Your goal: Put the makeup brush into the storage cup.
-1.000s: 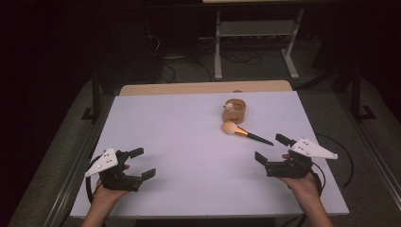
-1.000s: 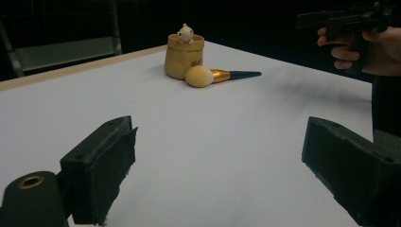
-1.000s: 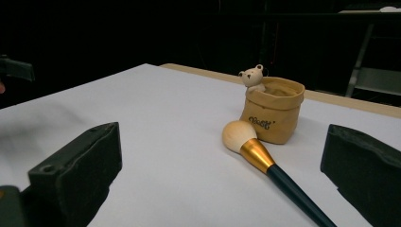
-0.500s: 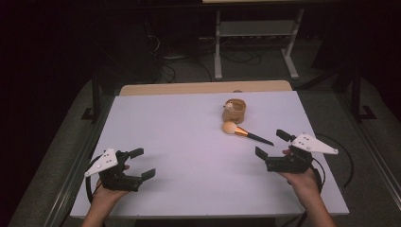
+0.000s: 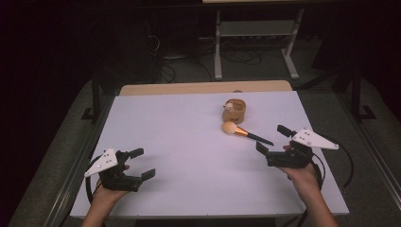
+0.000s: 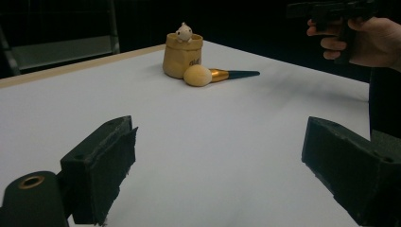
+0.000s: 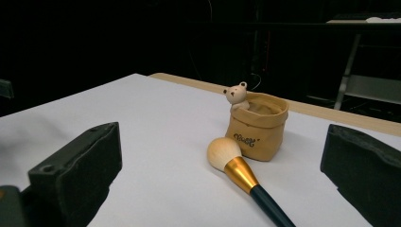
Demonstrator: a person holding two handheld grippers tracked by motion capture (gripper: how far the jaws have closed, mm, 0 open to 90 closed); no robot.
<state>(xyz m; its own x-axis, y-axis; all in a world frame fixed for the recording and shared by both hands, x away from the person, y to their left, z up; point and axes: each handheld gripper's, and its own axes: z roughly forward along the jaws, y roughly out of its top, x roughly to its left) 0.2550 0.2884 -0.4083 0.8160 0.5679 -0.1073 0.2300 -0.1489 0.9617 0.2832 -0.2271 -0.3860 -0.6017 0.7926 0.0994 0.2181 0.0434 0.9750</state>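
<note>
One brush (image 5: 246,133) lies on the desk (image 5: 189,142) just beside the pouch (image 5: 234,110), faced by the right claw (image 5: 274,142), spread and empty, so a reach and closure on its handle is judged next.

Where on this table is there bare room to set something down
Most of the table is bare: the whole stretch between the left gripper and the makeup brush, plus the far left corner. It's crowded only right of centre, where the brush lies against the little bear pouch, with the right gripper just beyond the handle tip.
</note>
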